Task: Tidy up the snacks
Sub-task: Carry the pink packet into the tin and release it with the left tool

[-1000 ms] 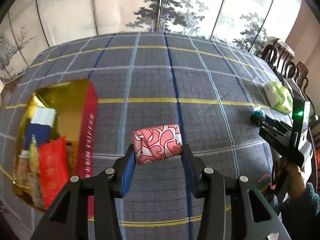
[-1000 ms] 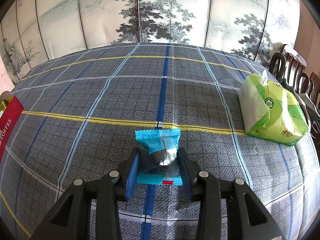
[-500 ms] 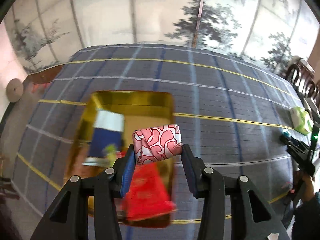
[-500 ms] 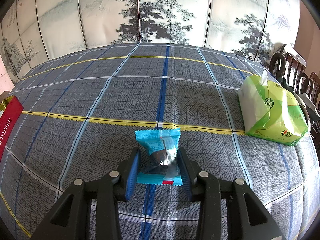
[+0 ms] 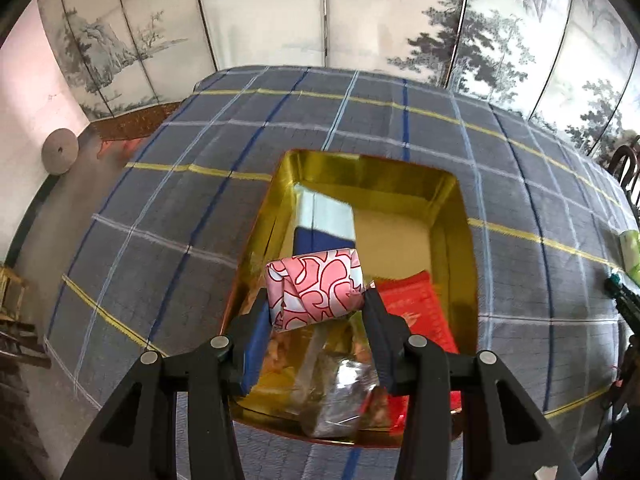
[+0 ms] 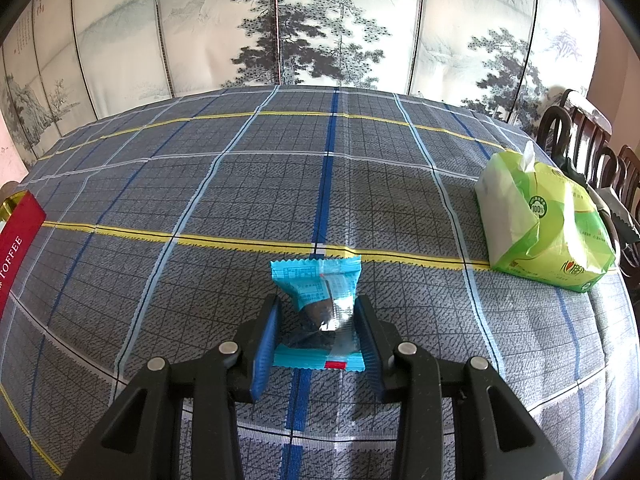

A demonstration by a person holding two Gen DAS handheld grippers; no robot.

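Observation:
My left gripper (image 5: 316, 312) is shut on a pink-and-white patterned snack (image 5: 314, 288) and holds it over the open gold box (image 5: 460, 216). In the box lie a red packet (image 5: 416, 312), a blue-and-white packet (image 5: 324, 220) and a clear-wrapped snack (image 5: 340, 396). In the right wrist view my right gripper (image 6: 318, 332) is shut on a blue snack packet (image 6: 320, 284), whose top end sticks out past the fingertips over the checked tablecloth (image 6: 240, 184). The tip of that right gripper (image 5: 622, 300) shows at the right edge of the left wrist view.
A green tissue pack (image 6: 548, 224) lies at the table's right side, with dark wooden chairs (image 6: 592, 140) behind it. The box's red side (image 6: 16, 240) shows at the left edge. A painted folding screen (image 6: 320, 32) stands behind the table.
My left gripper has carried the pink snack leftward, from over the bare cloth to above the gold box, rolling a little. The right gripper and its blue packet have not moved.

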